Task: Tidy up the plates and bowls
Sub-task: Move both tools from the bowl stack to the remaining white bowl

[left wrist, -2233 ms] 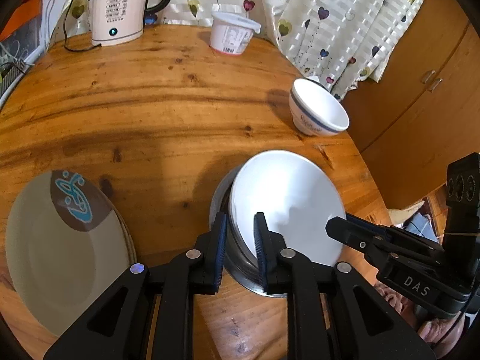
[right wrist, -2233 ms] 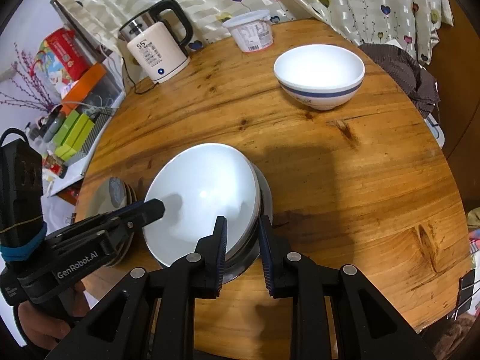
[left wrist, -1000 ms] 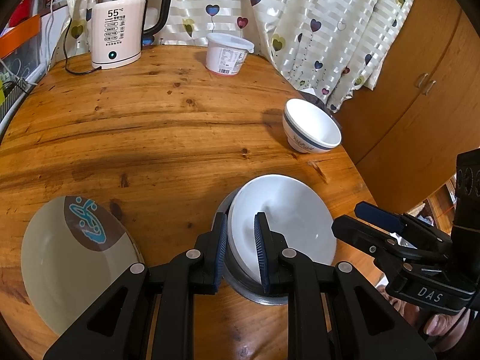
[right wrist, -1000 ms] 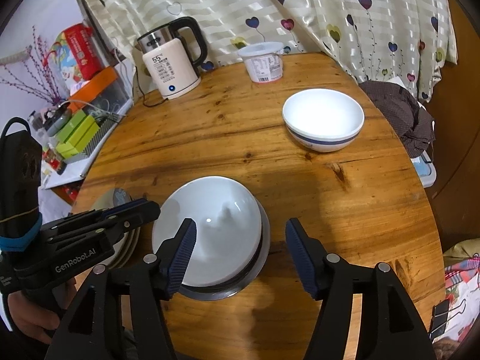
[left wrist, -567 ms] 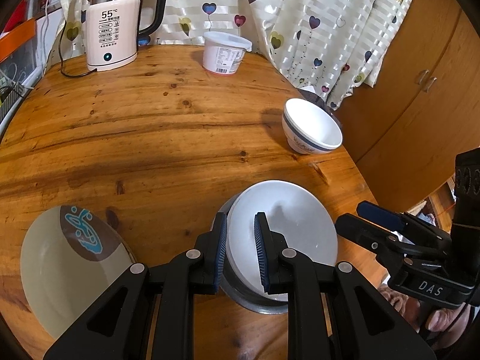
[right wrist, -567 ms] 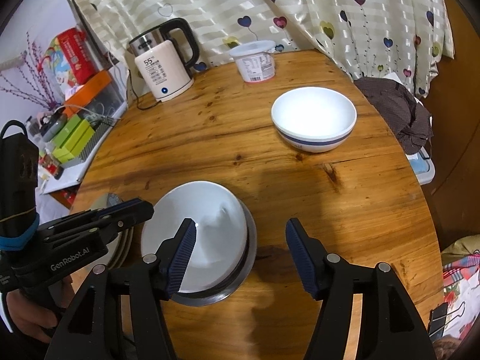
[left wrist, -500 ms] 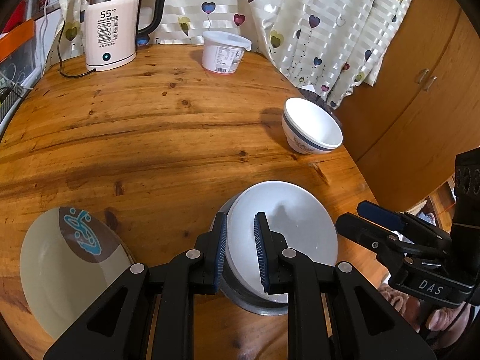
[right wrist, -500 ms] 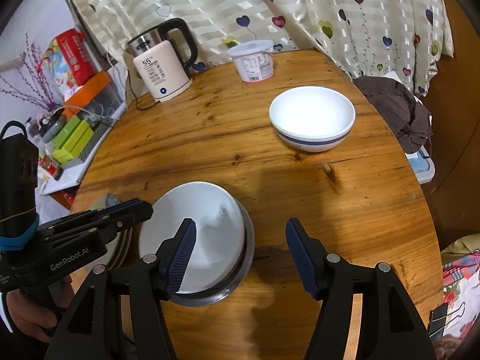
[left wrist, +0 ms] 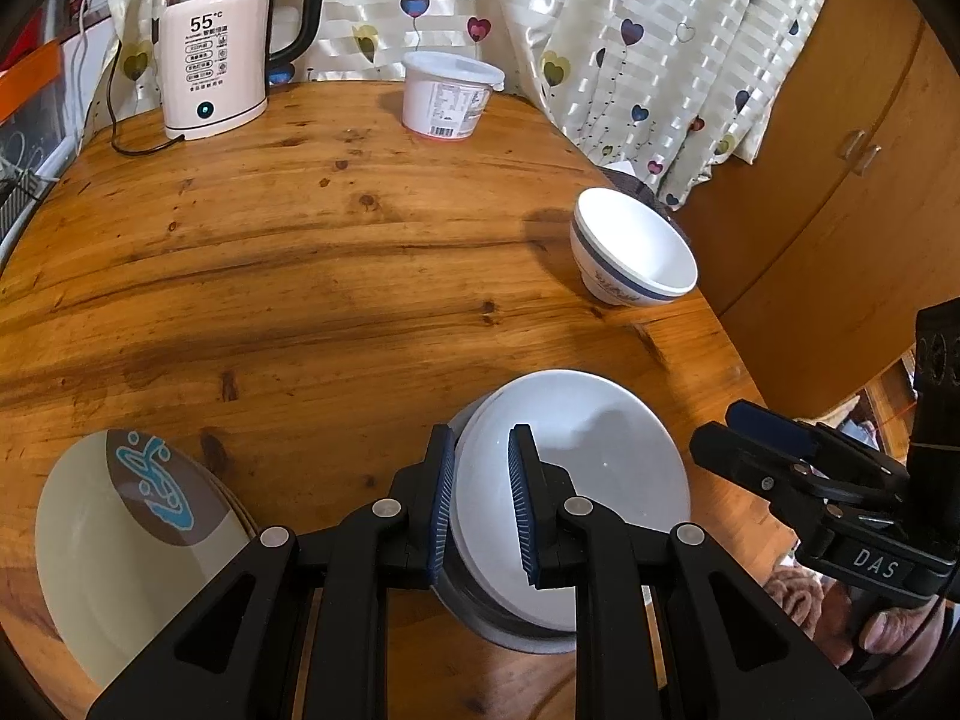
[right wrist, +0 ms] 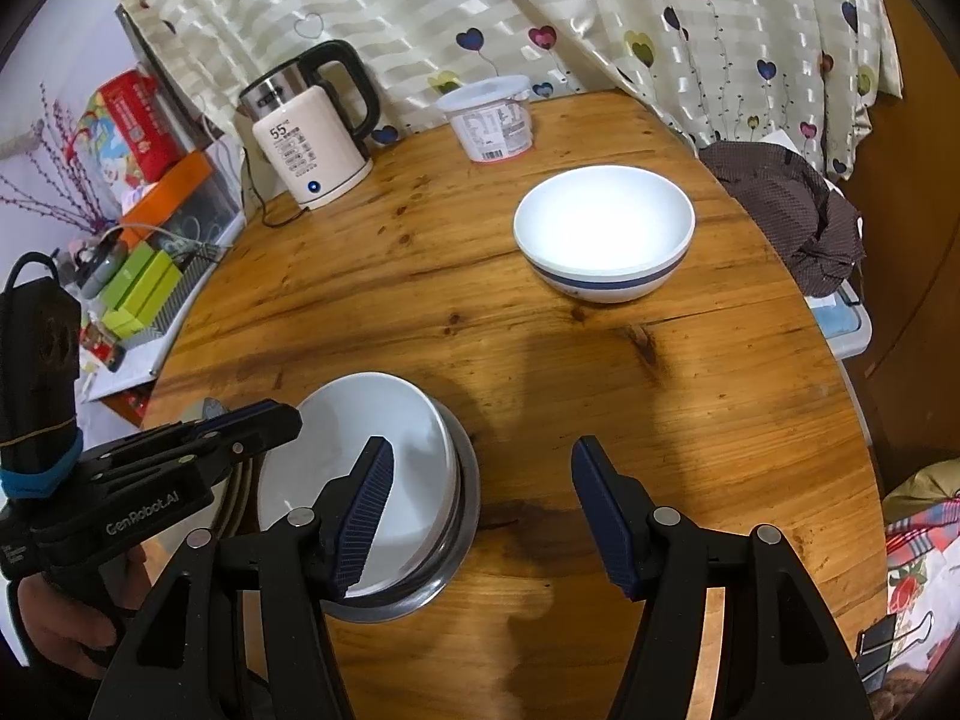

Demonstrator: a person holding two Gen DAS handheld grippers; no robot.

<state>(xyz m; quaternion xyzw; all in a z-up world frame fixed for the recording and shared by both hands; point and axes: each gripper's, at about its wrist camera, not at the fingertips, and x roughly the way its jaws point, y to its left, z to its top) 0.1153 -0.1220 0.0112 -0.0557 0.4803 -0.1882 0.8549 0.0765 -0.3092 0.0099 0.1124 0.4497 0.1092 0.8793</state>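
Observation:
A white bowl (left wrist: 600,468) (right wrist: 360,408) sits nested in a steel bowl (left wrist: 516,639) (right wrist: 468,492) near the front edge of the round wooden table (left wrist: 300,276). My left gripper (left wrist: 480,435) is shut on the near rim of this stack, one pad inside the white bowl and one outside. My right gripper (right wrist: 480,456) stands open just right of the stack, with only the steel rim and bare wood between its fingers. A blue-banded white bowl (left wrist: 636,252) (right wrist: 603,228) stands alone at the far right. Beige plates (left wrist: 120,540) with a blue motif lie stacked at the front left.
An electric kettle (left wrist: 216,60) (right wrist: 312,144) with its cord and a lidded white tub (left wrist: 447,96) (right wrist: 492,120) stand at the back by the curtain. A dark cloth (right wrist: 780,210) lies beyond the right edge, near a wooden cabinet (left wrist: 840,150). Boxes crowd a shelf (right wrist: 150,276) on the left.
My right gripper, earlier shut on the stack's rim, has opened and let go. The left gripper keeps its grip; over the last second nothing has shifted much.

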